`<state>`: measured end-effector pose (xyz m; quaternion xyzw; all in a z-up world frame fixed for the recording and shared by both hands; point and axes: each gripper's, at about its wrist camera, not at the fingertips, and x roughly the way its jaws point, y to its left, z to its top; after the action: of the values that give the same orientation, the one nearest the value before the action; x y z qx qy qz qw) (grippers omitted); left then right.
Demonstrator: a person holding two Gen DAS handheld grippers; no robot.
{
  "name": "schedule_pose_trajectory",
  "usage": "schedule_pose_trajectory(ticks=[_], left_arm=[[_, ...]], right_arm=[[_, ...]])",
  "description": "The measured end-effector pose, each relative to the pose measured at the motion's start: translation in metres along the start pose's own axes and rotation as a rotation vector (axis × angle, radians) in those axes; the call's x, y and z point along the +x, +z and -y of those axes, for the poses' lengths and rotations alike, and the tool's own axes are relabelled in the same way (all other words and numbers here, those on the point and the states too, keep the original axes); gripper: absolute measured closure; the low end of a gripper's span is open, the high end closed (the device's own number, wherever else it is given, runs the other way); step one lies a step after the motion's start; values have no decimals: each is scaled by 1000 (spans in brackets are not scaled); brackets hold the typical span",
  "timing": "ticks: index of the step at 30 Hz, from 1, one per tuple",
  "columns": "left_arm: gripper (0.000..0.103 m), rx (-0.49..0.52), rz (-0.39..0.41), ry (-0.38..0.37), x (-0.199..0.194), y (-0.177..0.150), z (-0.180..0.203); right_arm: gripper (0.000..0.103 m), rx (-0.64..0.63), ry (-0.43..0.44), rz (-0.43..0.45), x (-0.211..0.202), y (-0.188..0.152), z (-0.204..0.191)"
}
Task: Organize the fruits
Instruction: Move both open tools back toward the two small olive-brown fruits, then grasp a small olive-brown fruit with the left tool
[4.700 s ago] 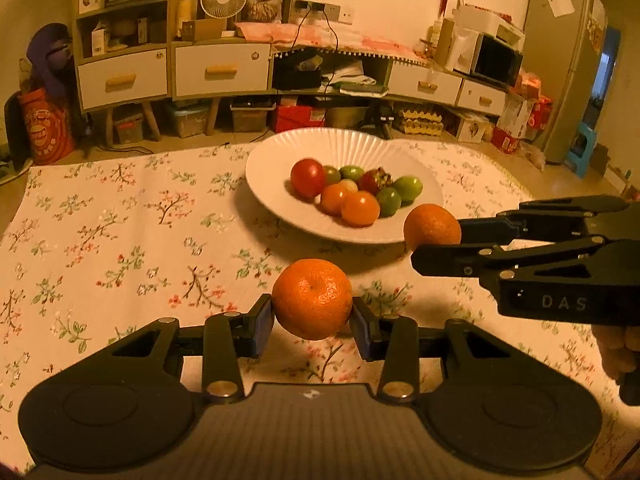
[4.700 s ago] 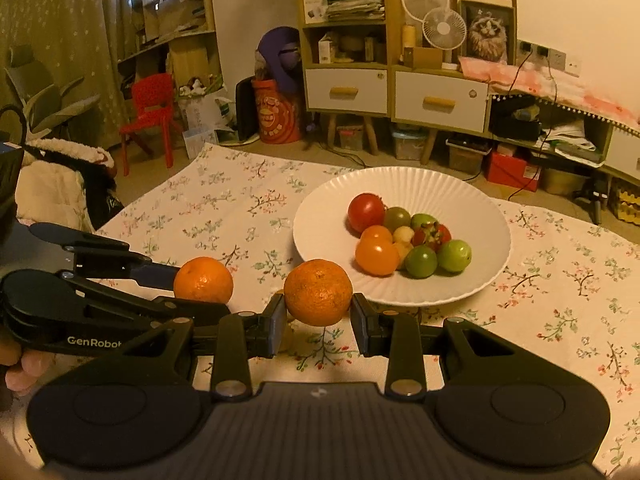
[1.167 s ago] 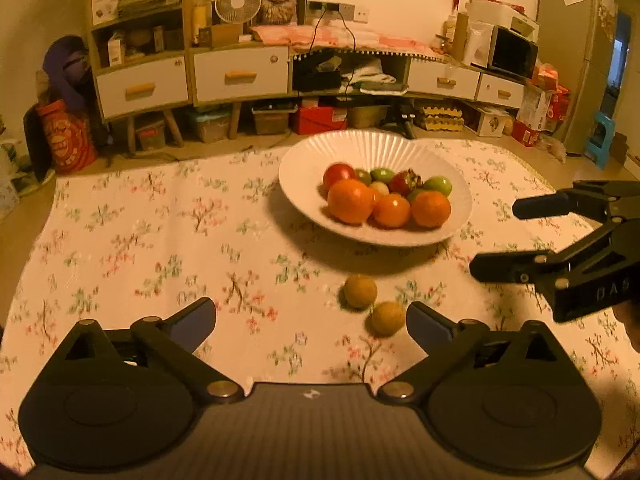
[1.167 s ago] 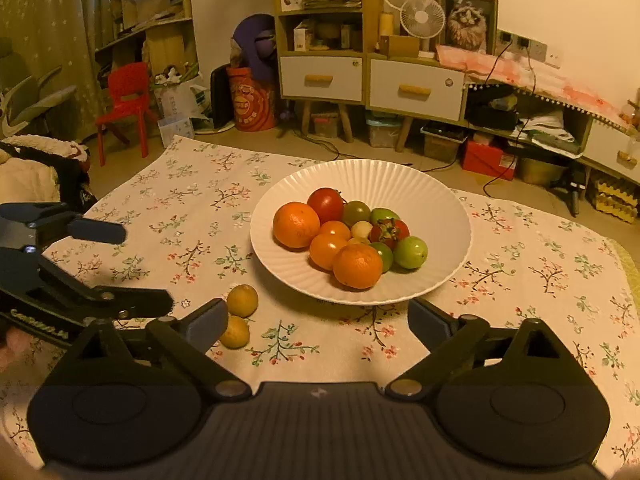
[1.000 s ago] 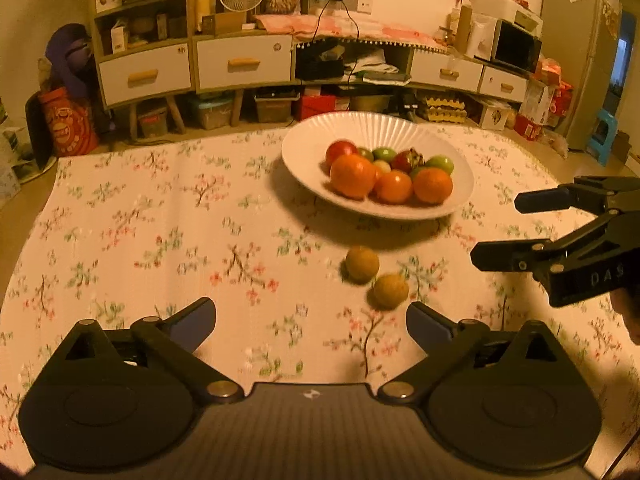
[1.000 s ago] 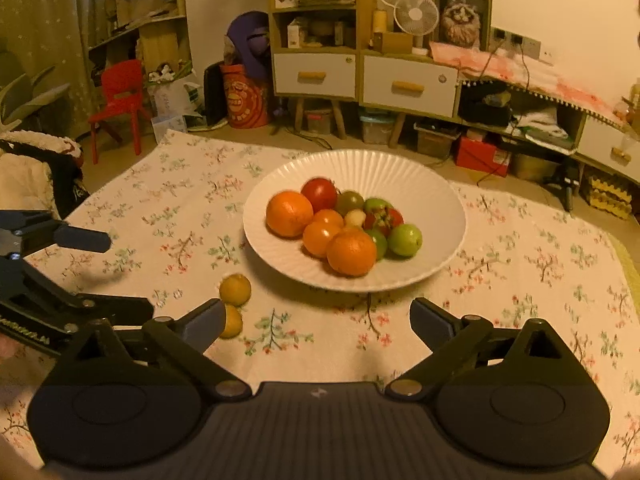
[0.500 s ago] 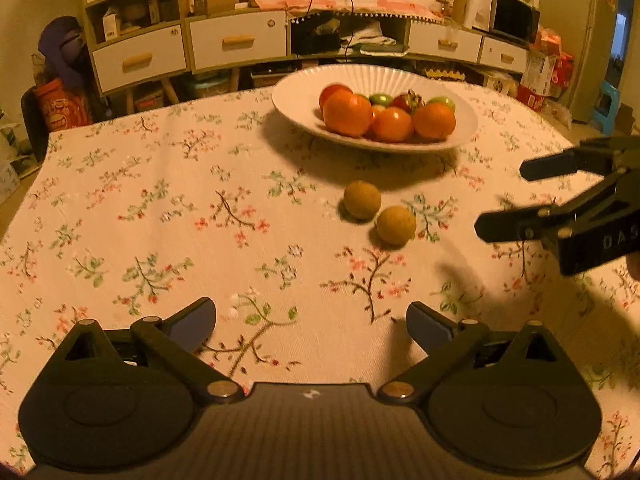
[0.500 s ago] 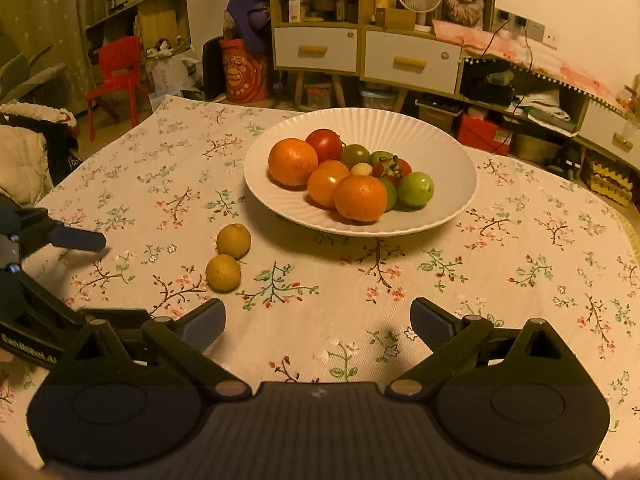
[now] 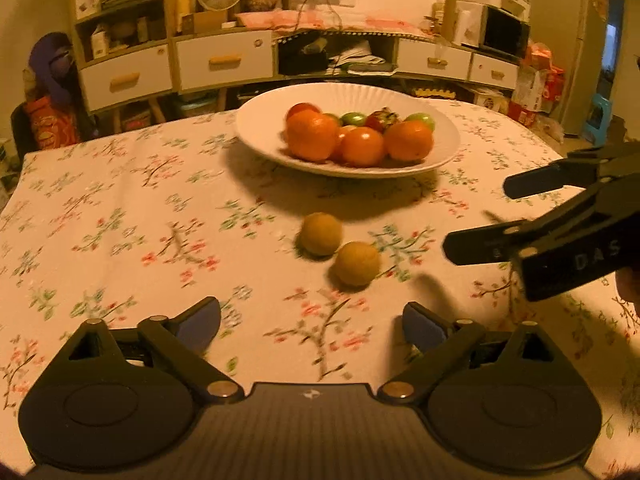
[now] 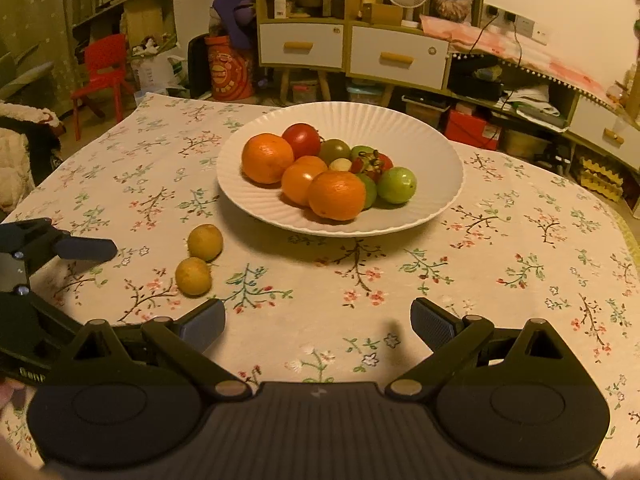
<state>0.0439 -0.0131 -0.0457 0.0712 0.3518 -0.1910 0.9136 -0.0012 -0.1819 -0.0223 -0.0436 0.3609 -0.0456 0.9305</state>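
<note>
Two small yellow fruits [image 10: 199, 259] lie touching on the cloth [image 10: 500, 264] just in front of the plate [image 10: 436, 200], which holds oranges [image 10: 304, 178]. Left tongs [image 9: 312, 326] are closing on nothing; right tongs [image 10: 318, 324] gape empty nearby.

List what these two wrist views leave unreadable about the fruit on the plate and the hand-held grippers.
- Plate: fruits behind the oranges are partly covered in both views; the left wrist view is also blurred.
- Left hand-held gripper: jaws closing with nothing between them; in the right wrist view the frame's left edge cuts it off.
- Right hand-held gripper: in the left wrist view the right edge crops it.
</note>
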Motion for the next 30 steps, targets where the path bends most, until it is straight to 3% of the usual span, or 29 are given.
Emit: schedule_pose_trajectory(ticks=[6,14,21,30], left_arm=[[37,11,21,-29,6,9,11],[57,11,31,-40,9,12,16],[84,29,27,-66,7,12,15],[88,9,16,-76,2,11,10]], right_arm=[[4,-10,-5,-8,0,0,5],[4,-10,-8,-11,2,3,8],[4,-13,-4,-9,2,5,6],[4,-29,-2,-9,3,6,2]])
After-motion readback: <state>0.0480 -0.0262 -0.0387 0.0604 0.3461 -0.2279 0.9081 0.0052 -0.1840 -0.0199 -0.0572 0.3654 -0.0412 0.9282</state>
